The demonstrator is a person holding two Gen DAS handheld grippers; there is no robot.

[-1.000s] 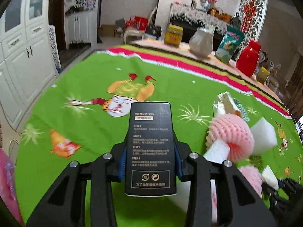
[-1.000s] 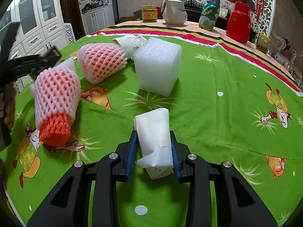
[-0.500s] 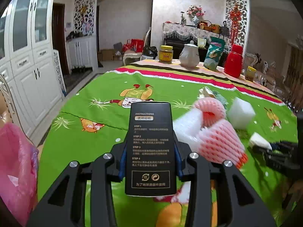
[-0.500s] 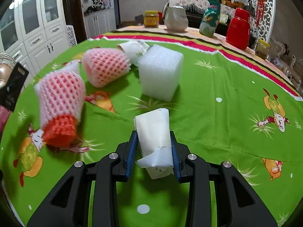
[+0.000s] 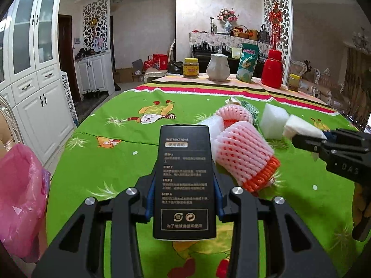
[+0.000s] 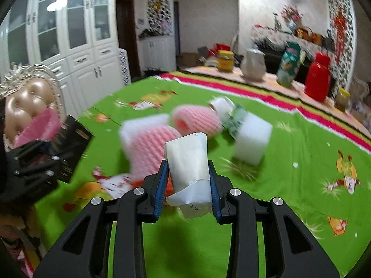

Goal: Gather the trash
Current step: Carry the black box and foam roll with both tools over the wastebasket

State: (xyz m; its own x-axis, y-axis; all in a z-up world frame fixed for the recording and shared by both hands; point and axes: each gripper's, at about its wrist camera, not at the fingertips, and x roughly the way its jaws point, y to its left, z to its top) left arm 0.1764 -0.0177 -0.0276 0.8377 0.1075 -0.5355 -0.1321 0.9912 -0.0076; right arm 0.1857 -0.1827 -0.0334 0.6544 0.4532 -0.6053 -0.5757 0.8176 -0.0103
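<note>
My left gripper (image 5: 184,199) is shut on a black box (image 5: 184,180) with white instruction text, held above the green tablecloth (image 5: 111,162). My right gripper (image 6: 187,185) is shut on a white paper packet (image 6: 189,169), lifted above the cloth; it also shows at the right of the left wrist view (image 5: 301,127). A pink trash bag (image 5: 20,199) hangs open at the table's left edge. On the cloth lie two pink foam fruit nets (image 5: 245,159), (image 5: 234,114) and white foam blocks (image 5: 273,121).
A yellow jar (image 5: 191,67), white teapot (image 5: 218,66), green snack bag (image 5: 248,62) and red flask (image 5: 272,69) stand along the table's far edge. A gold chair back (image 6: 25,102) and white cabinets (image 5: 39,92) stand at the left.
Both grippers have risen and swung left with their loads. The pink bag has come into the left wrist view. The right view now blurs with motion.
</note>
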